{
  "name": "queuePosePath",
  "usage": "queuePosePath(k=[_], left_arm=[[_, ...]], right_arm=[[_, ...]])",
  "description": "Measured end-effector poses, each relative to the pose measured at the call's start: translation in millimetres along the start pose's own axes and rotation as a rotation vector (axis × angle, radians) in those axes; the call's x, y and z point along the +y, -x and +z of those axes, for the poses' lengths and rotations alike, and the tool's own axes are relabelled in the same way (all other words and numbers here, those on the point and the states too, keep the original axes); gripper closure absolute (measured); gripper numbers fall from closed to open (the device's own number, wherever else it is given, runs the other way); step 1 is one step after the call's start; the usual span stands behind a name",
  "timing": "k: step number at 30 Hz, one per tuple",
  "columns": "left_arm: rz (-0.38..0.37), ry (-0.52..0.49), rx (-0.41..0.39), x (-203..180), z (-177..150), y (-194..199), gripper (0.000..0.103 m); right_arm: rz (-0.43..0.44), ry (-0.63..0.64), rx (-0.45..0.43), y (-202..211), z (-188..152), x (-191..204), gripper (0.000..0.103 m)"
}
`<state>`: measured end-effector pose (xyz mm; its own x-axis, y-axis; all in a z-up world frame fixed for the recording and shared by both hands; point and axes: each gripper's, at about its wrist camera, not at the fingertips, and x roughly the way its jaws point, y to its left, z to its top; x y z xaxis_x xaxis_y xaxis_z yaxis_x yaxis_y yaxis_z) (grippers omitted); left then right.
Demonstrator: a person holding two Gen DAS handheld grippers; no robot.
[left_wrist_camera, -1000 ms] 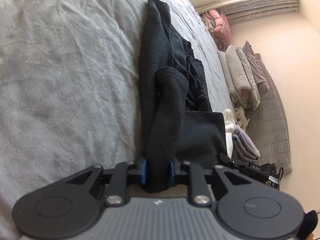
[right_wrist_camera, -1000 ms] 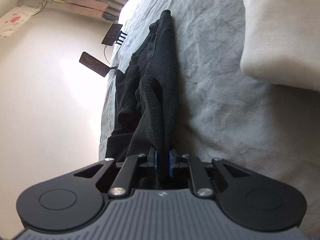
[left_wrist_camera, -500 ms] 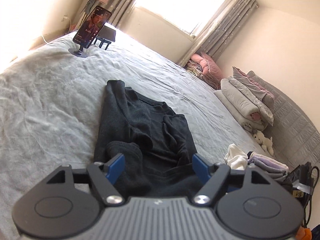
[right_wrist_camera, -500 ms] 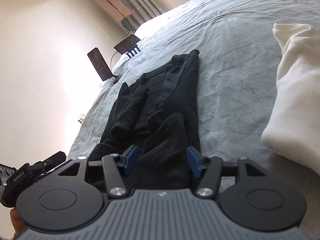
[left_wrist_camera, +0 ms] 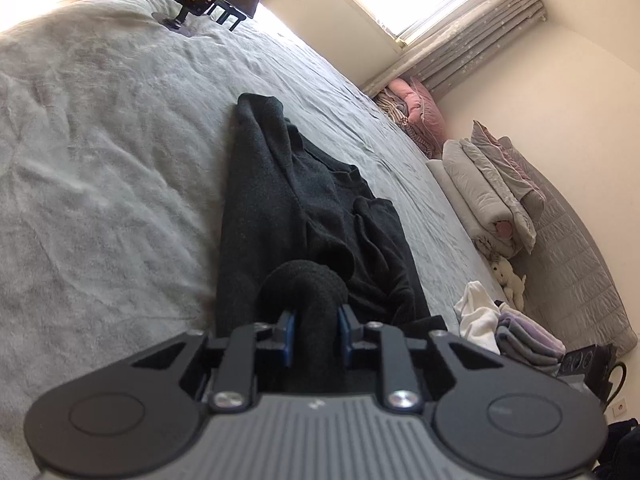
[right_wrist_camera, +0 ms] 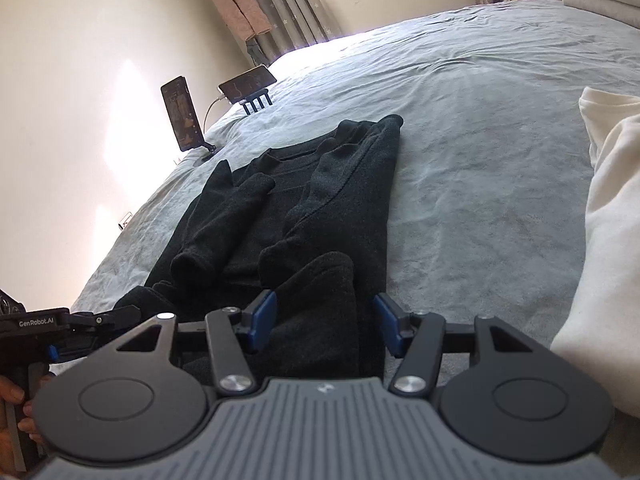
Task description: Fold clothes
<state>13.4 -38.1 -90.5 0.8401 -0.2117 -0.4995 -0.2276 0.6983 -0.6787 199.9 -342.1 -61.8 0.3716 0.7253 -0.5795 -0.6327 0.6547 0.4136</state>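
A black sweater [left_wrist_camera: 304,200] lies lengthwise on the grey bed [left_wrist_camera: 100,160], its sleeves folded in over the body. My left gripper [left_wrist_camera: 316,326] is closing at the near end, and its blue pads press on a rolled fold of the sweater. In the right wrist view the sweater [right_wrist_camera: 320,208] runs away from my right gripper [right_wrist_camera: 326,324]. Its jaws are closing slowly but still stand apart, with the near hem between them and a gap at the right pad. The left gripper [right_wrist_camera: 96,320] shows at the left edge, with a hand [right_wrist_camera: 12,396] behind it.
Two phones on stands [right_wrist_camera: 180,116] sit at the bed's far corner. A white garment [right_wrist_camera: 612,240] lies on the bed to the right. Folded quilts [left_wrist_camera: 488,200], a plush toy [left_wrist_camera: 508,276] and a small stack of folded clothes [left_wrist_camera: 528,344] line the wall side.
A second ago both grippers were shut on the sweater, then both opened and rolled level. The left has shut again on a fold; the right stays open over the hem.
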Motion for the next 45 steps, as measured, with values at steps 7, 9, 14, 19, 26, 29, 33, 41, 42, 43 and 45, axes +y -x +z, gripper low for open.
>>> queuePosePath(k=[7, 9, 14, 19, 26, 29, 33, 41, 42, 43, 45], left_arm=[[-0.494, 0.328, 0.127, 35, -1, 4, 0.094], [-0.368, 0.303, 0.073, 42, 1, 8, 0.093], [-0.049, 0.267, 0.006, 56, 2, 0, 0.091], [-0.072, 0.191, -0.065, 43, 5, 4, 0.053], [0.152, -0.098, -0.08, 22, 9, -11, 0.082], [0.215, -0.19, -0.099, 13, 10, -12, 0.081], [0.243, -0.269, -0.15, -2, 12, 8, 0.06], [0.069, -0.469, -0.109, -35, 2, 10, 0.06], [0.072, -0.485, -0.085, -35, 0, 4, 0.06], [0.096, -0.503, -0.063, -32, -3, -2, 0.06], [0.132, -0.504, -0.035, -22, -5, -10, 0.063]], right_arm=[[0.052, -0.065, -0.059, 4, -6, -19, 0.078], [0.055, -0.09, -0.065, 5, -5, -23, 0.079], [0.041, -0.088, -0.062, 1, -5, -21, 0.082], [0.039, -0.065, -0.073, 1, -6, -18, 0.082], [-0.004, 0.008, -0.069, -11, -8, -14, 0.081], [-0.05, 0.089, -0.07, -15, -12, -6, 0.081], [-0.053, 0.144, -0.124, 5, -9, 6, 0.079], [0.032, 0.282, -0.123, 9, -8, 37, 0.079], [0.028, 0.291, -0.108, 5, -9, 38, 0.079], [0.021, 0.298, -0.085, -1, -11, 36, 0.079], [-0.007, 0.29, -0.031, -13, -15, 28, 0.079]])
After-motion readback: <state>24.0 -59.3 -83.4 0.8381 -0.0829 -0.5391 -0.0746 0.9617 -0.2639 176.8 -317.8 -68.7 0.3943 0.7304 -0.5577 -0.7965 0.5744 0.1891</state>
